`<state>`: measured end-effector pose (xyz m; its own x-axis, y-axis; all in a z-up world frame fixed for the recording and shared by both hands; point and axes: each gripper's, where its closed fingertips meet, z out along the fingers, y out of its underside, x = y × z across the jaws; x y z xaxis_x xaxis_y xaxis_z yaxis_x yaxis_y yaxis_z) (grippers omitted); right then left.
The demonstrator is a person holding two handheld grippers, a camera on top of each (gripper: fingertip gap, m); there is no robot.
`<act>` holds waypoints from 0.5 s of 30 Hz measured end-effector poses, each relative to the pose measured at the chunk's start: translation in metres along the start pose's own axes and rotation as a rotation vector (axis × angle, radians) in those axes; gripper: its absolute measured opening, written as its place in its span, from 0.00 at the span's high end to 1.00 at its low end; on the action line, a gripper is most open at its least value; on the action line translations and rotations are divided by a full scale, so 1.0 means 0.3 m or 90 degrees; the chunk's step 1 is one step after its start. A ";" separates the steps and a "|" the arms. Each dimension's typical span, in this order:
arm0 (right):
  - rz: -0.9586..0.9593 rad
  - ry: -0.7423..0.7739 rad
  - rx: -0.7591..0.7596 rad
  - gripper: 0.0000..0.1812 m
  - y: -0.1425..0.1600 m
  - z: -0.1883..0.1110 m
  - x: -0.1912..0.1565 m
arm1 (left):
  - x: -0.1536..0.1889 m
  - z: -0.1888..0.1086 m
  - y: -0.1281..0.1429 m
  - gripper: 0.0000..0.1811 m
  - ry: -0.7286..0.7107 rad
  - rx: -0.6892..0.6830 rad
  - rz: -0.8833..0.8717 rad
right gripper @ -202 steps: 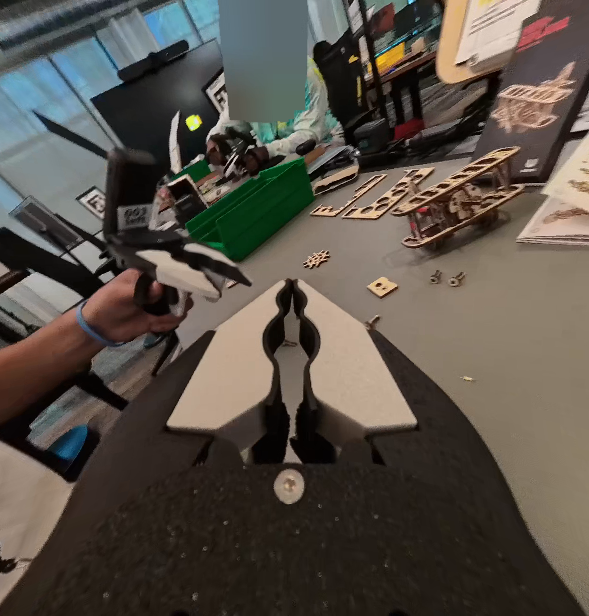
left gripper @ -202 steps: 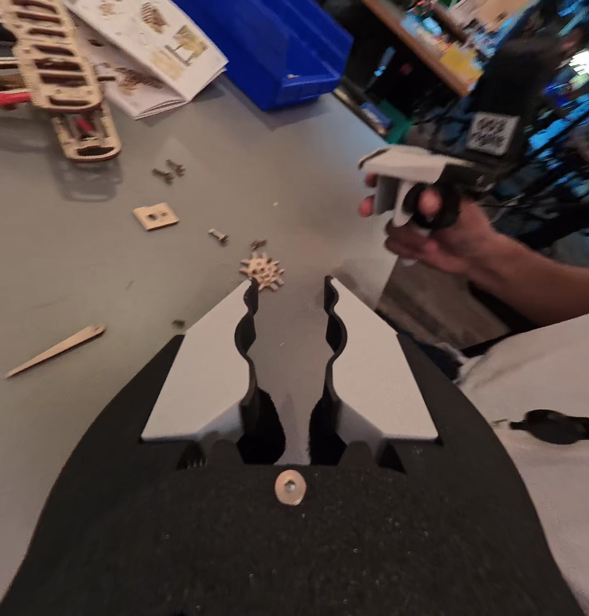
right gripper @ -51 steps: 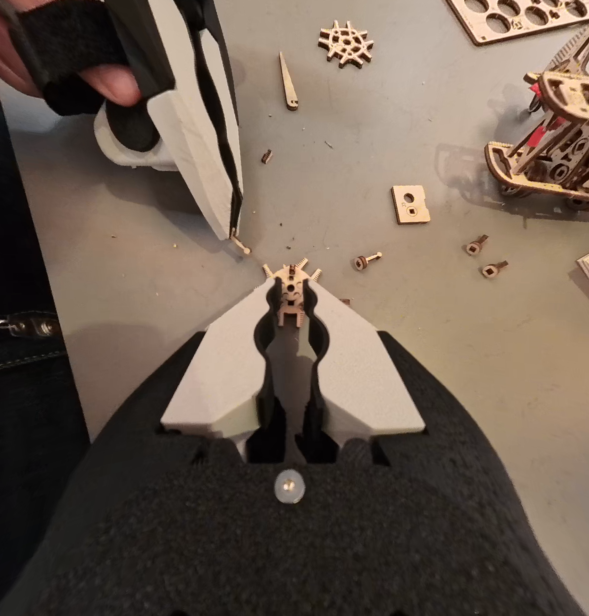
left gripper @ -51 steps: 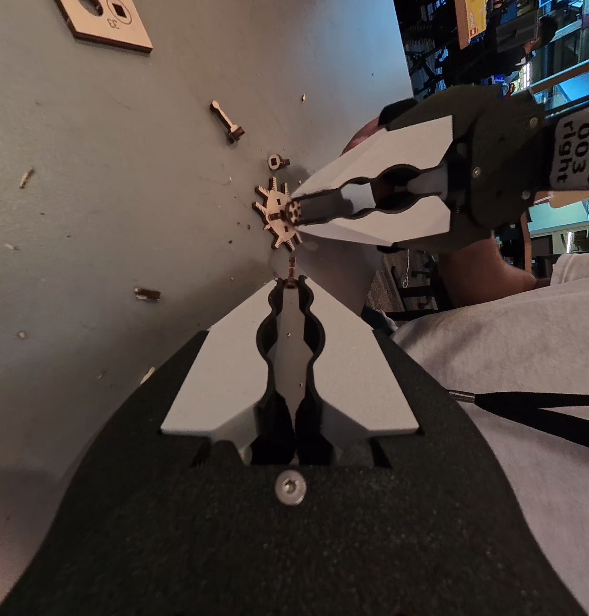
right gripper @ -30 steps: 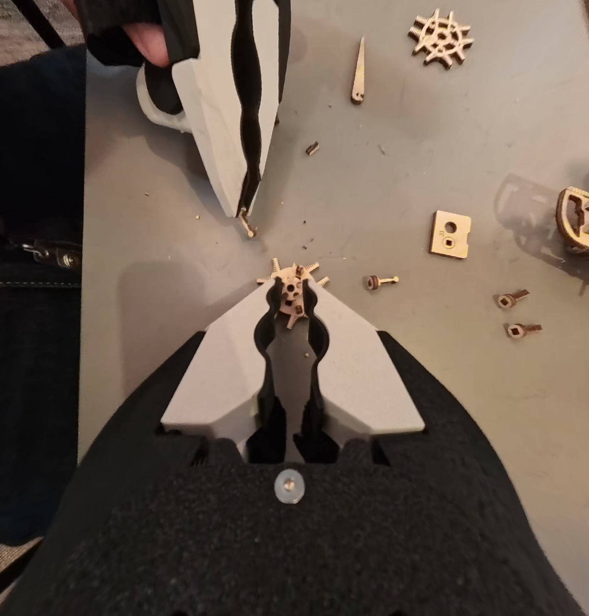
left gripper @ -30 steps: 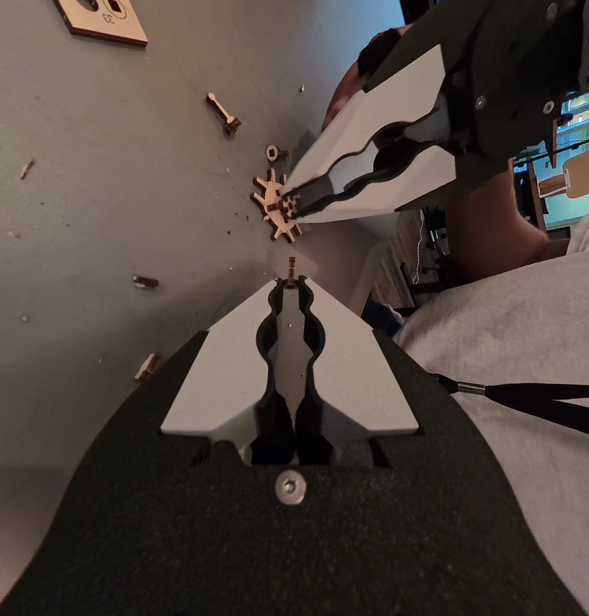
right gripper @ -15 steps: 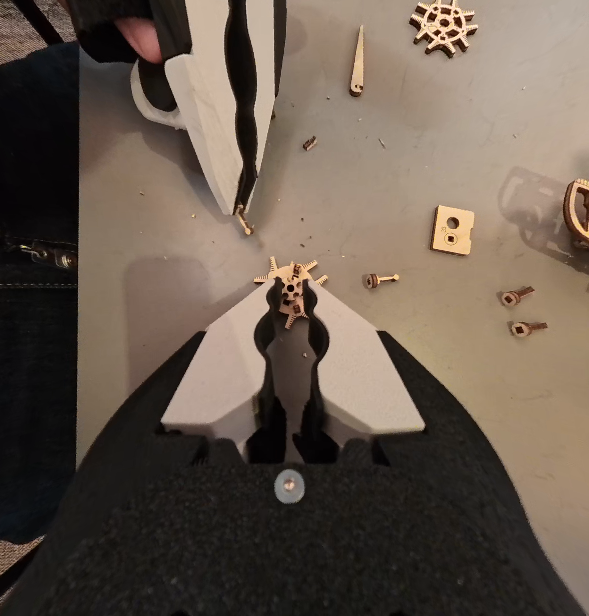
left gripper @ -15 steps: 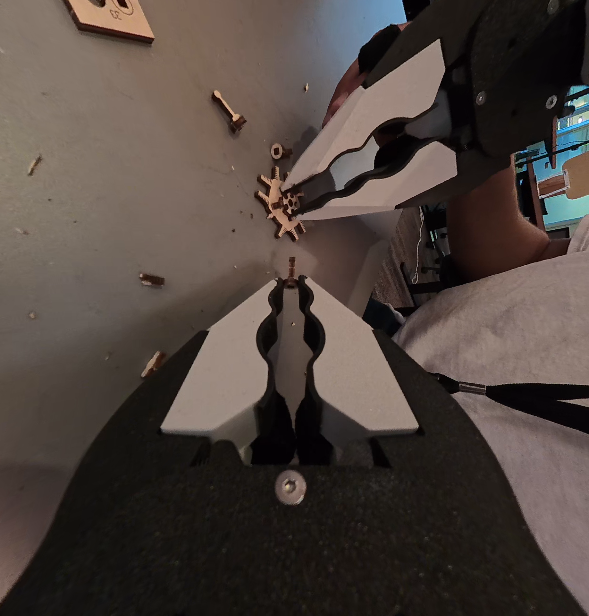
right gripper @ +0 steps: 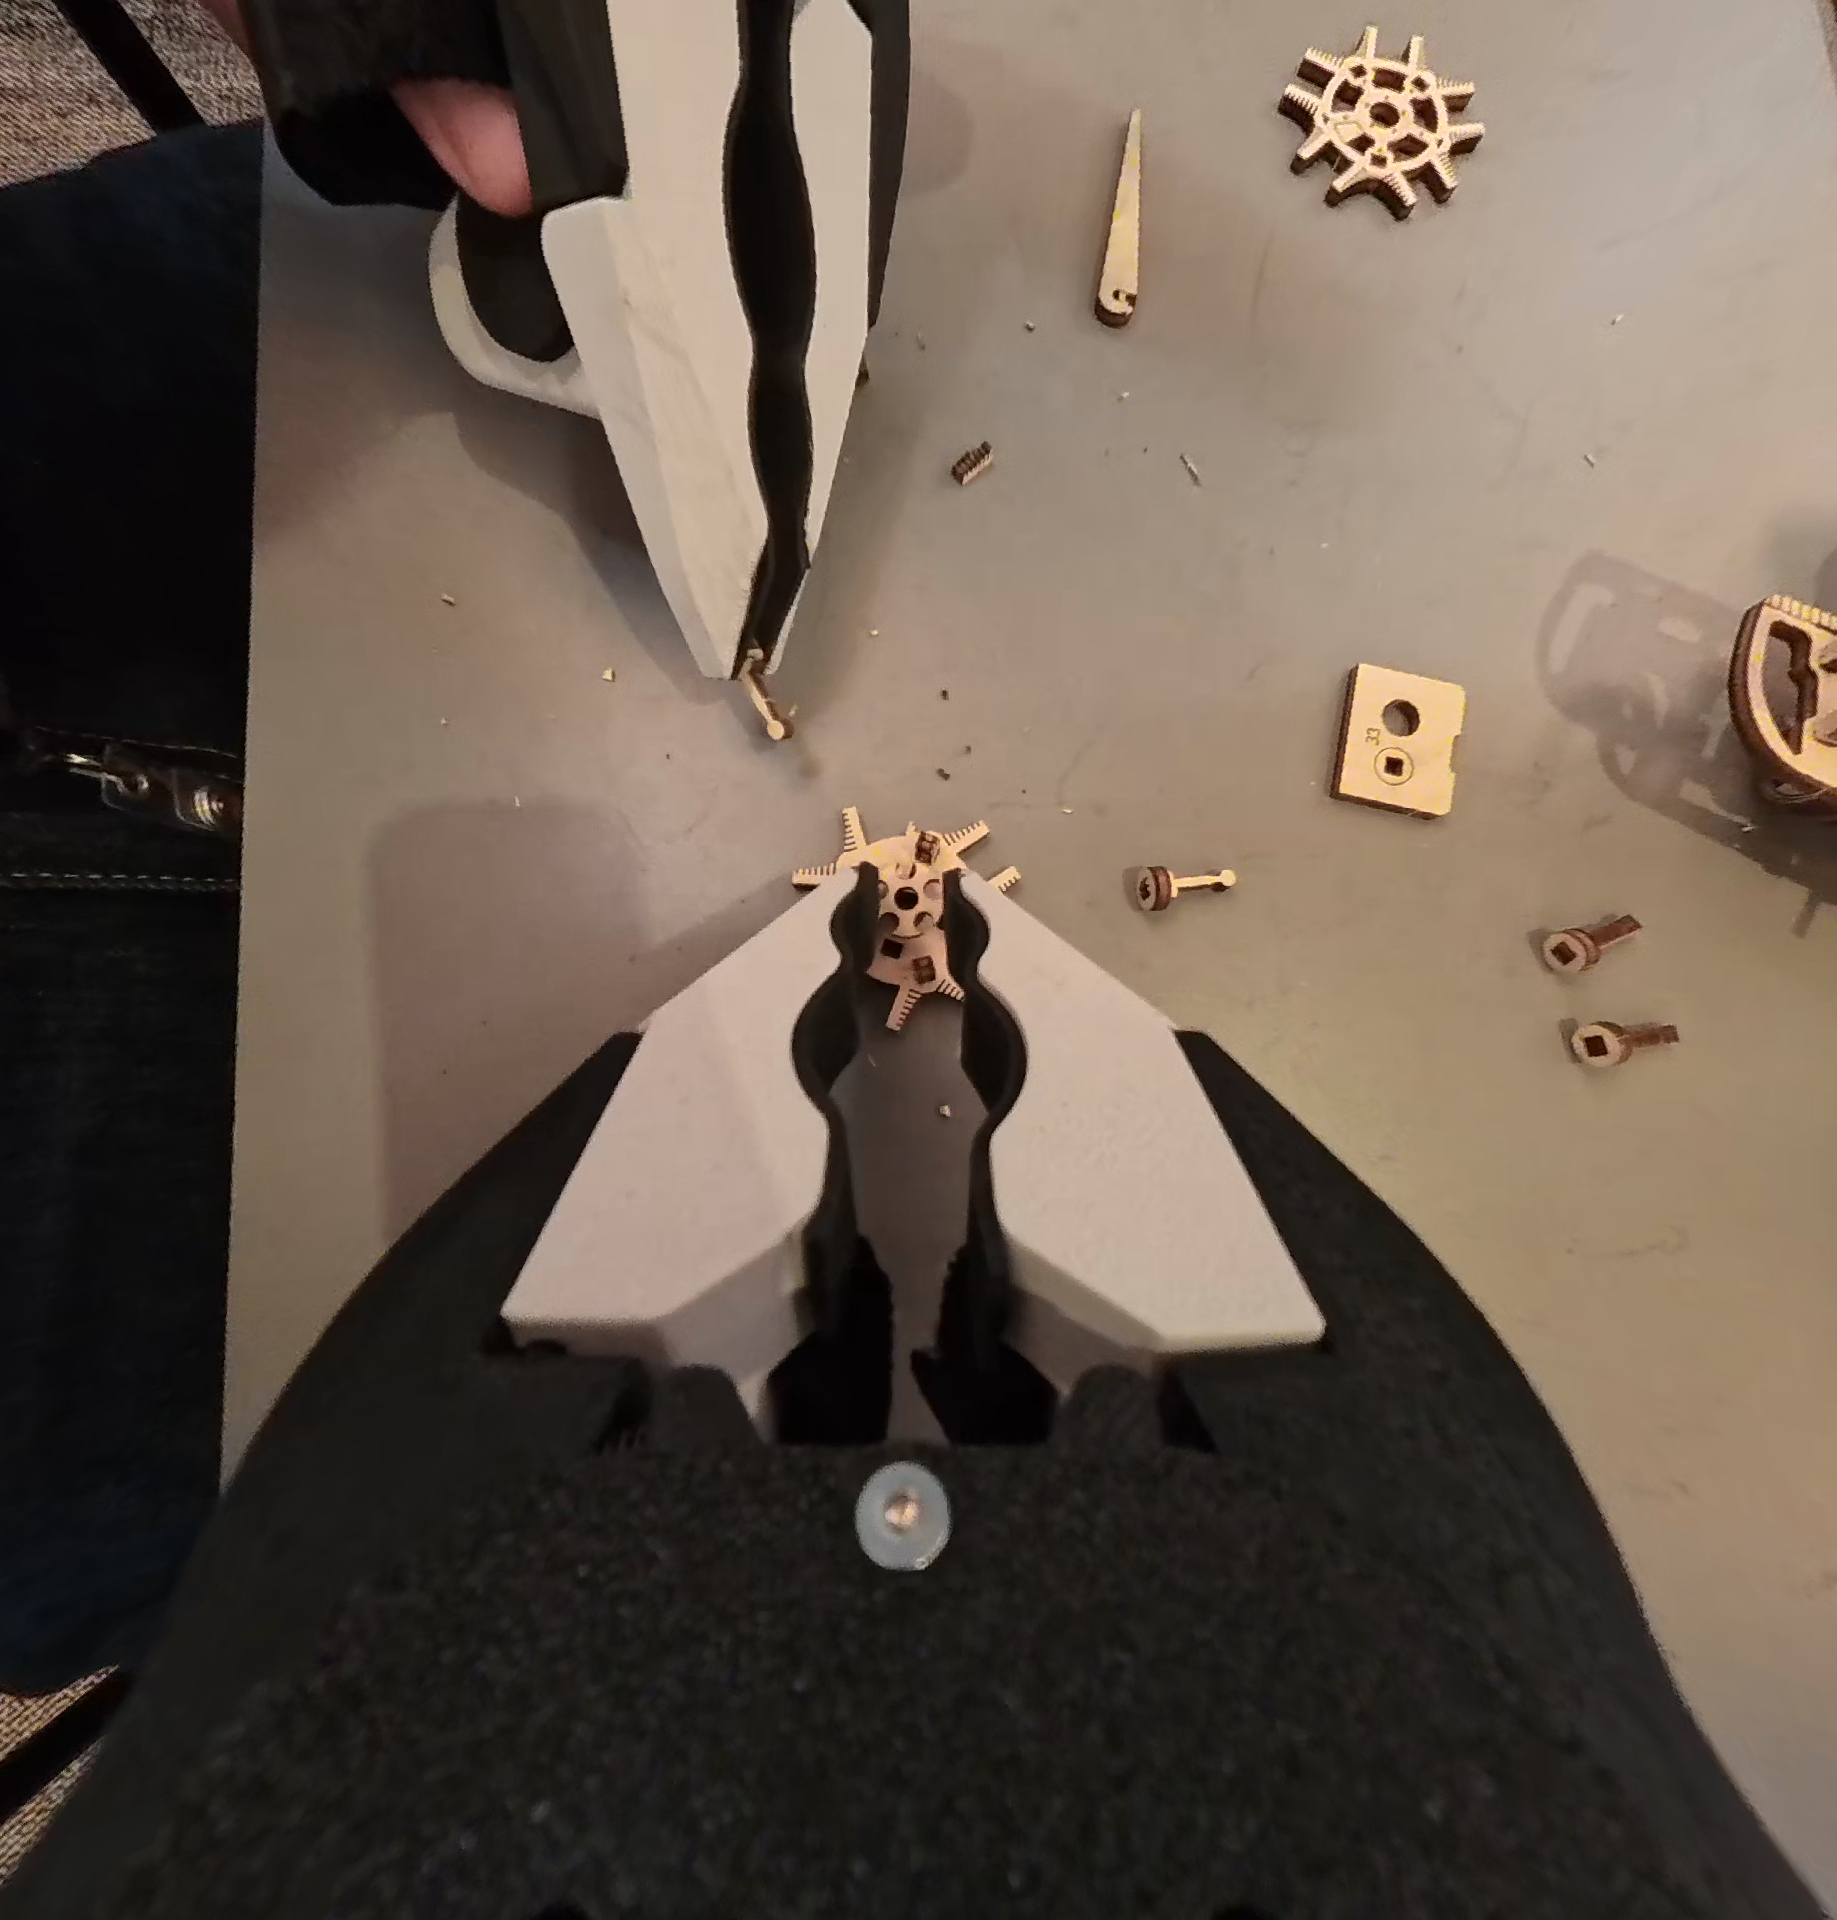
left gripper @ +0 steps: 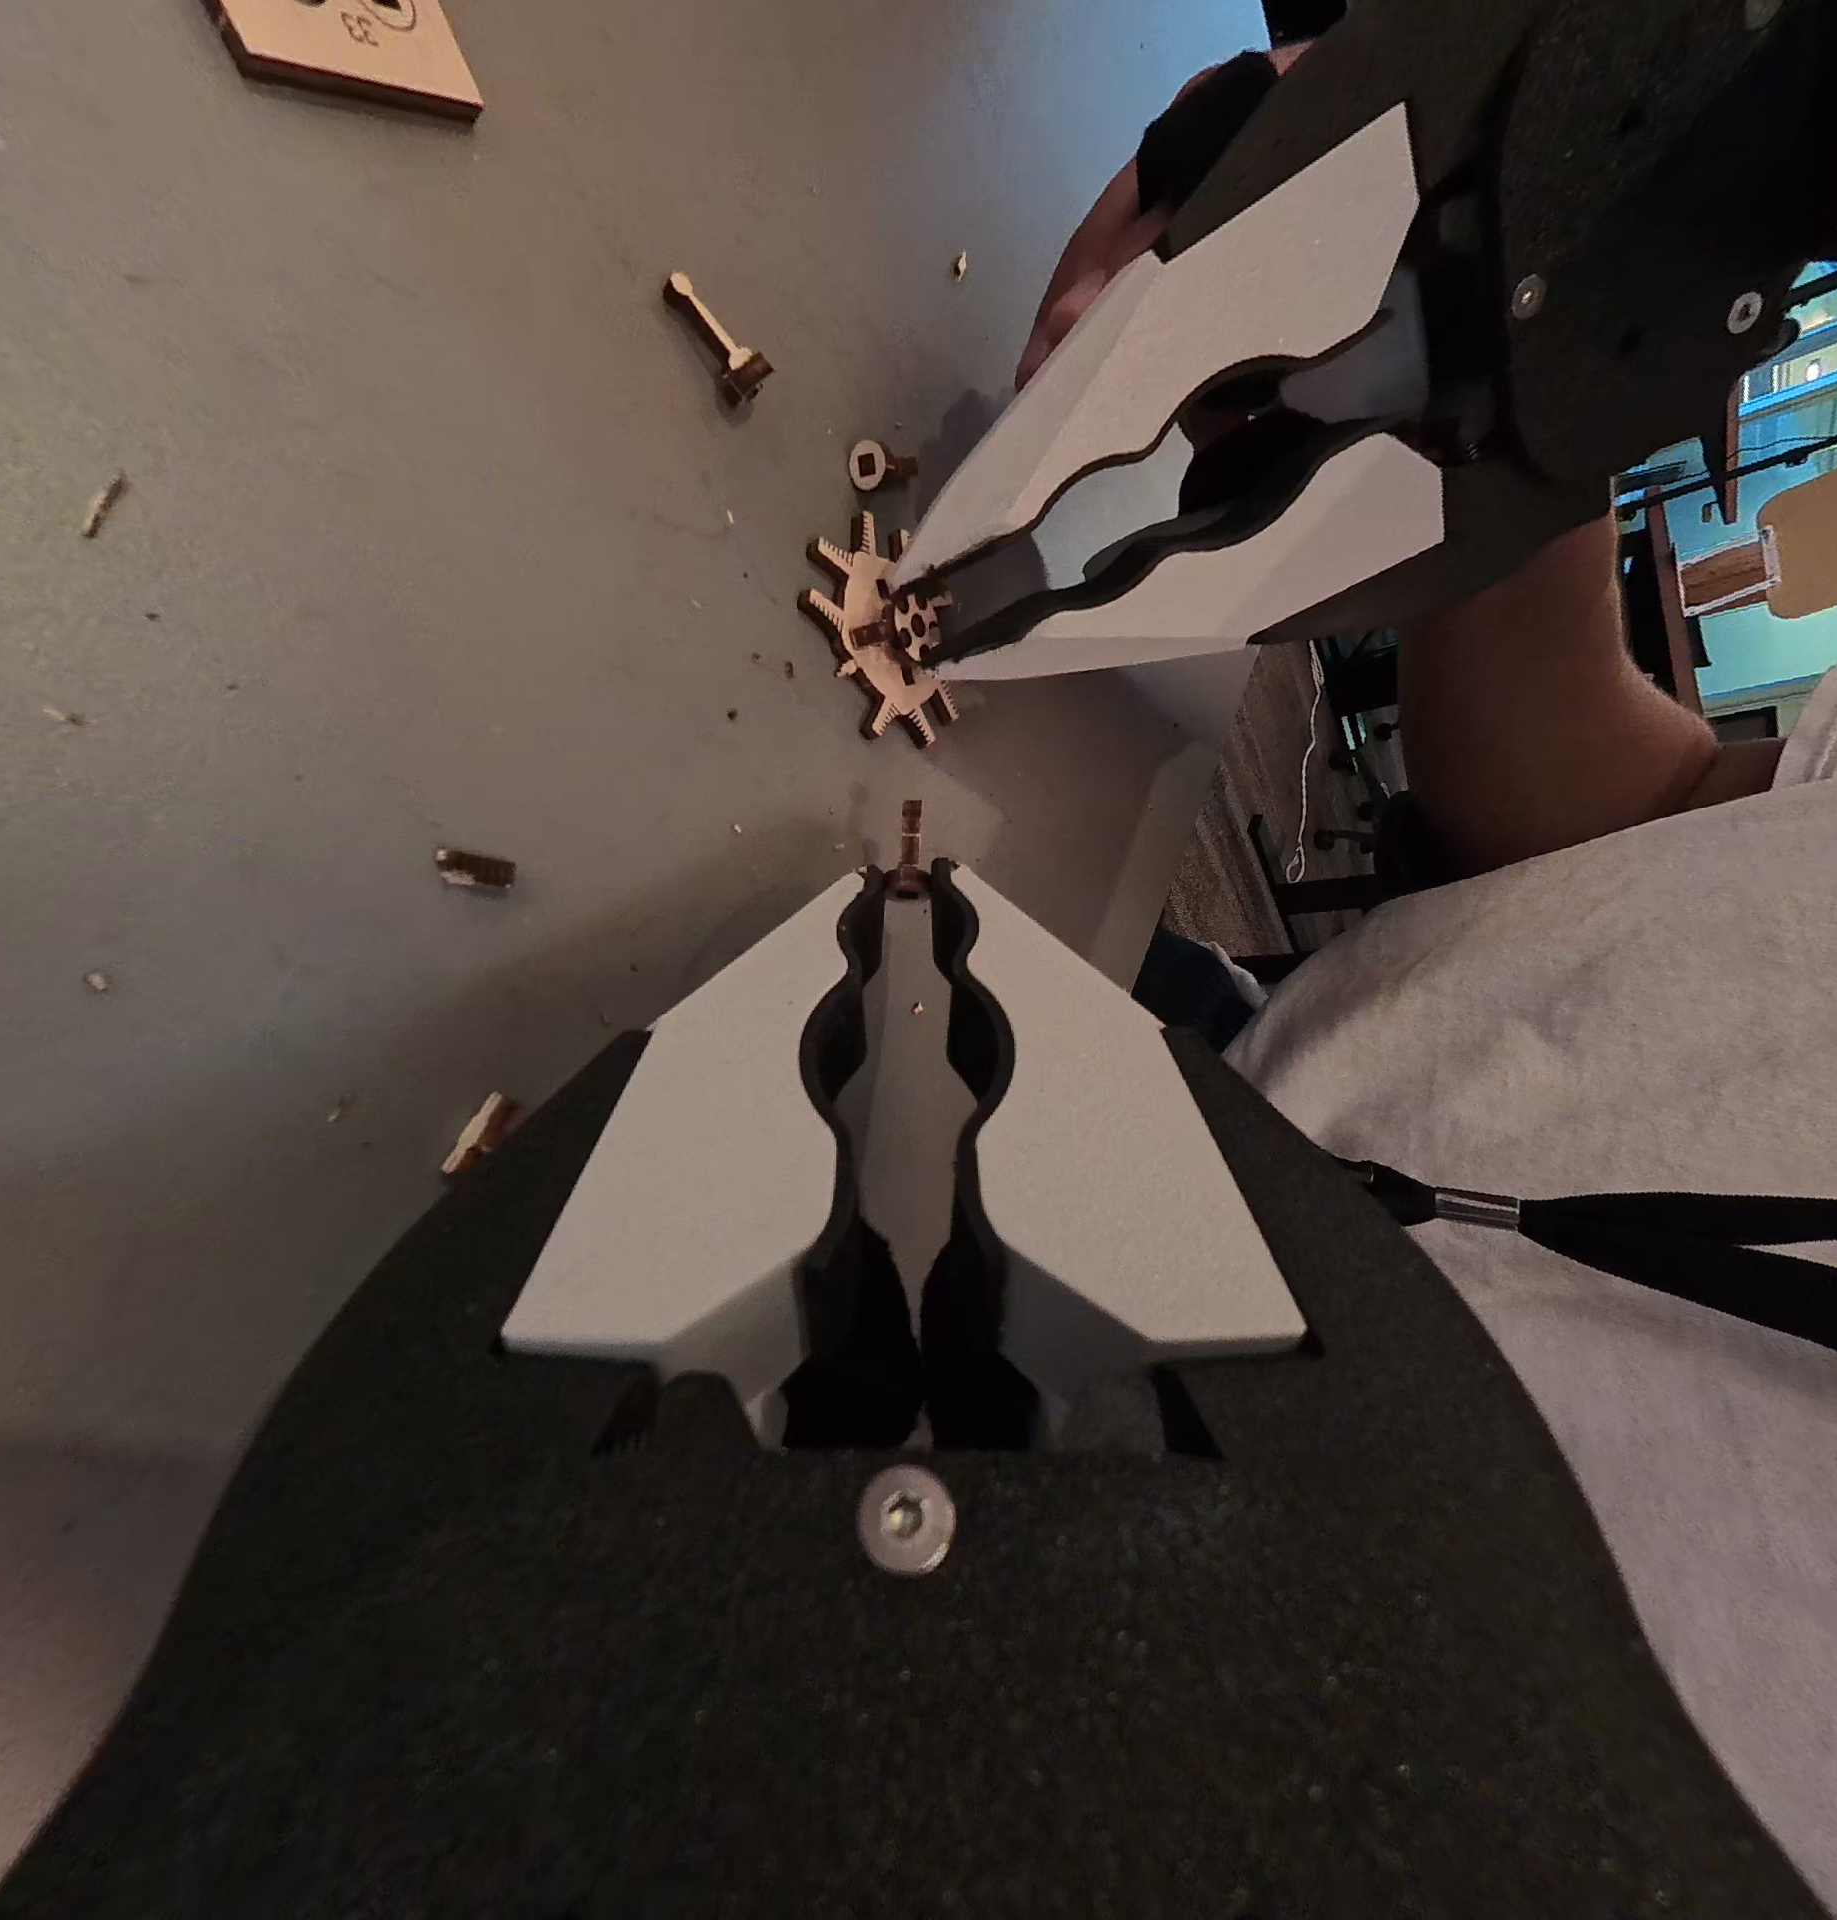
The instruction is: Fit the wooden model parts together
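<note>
While the right gripper clamps the hub of the toothed wooden gear between its fingertips, the gear's teeth project forward of and behind the tips, apparently just above the grey table. Ahead and to its left, the left gripper pinches the head of a small wooden pin; the shaft points toward the gear without touching it. Right of the gear lie three loose pins and a square wooden plate.
</note>
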<state>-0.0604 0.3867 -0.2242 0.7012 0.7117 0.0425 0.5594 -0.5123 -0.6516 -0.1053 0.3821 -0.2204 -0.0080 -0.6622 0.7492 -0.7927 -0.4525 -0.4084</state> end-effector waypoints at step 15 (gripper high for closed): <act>0.103 0.029 -0.012 0.94 -0.009 -0.001 -0.010 | 0.000 -0.005 -0.001 0.96 -0.001 0.003 0.000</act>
<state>-0.0638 0.3858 -0.2225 0.8021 0.5967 -0.0265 0.4458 -0.6277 -0.6382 -0.1060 0.3831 -0.2194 -0.0069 -0.6637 0.7480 -0.7901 -0.4549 -0.4109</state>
